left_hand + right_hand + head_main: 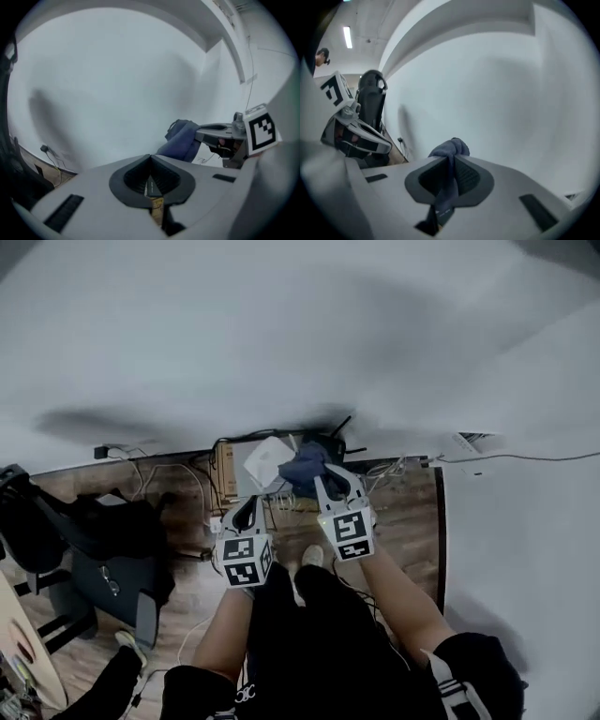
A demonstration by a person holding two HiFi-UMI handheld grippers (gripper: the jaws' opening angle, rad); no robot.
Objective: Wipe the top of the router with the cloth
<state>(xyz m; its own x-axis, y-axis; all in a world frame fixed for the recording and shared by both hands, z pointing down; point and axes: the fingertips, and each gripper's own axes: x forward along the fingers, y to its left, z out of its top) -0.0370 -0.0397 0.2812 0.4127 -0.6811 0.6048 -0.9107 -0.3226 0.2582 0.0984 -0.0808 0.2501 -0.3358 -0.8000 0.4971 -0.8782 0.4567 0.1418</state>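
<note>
While the right gripper (449, 160) clamps the dark blue cloth (451, 147), crumpled in a bunch, the left gripper (150, 158) has its jaws together, empty.

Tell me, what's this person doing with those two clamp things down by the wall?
A person holds a gripper in each hand. The right gripper is clamped on a blue cloth, held near a black router with antennas by the wall, beside a white box. The left gripper is shut and empty. Whether the cloth touches the router is unclear.
</note>
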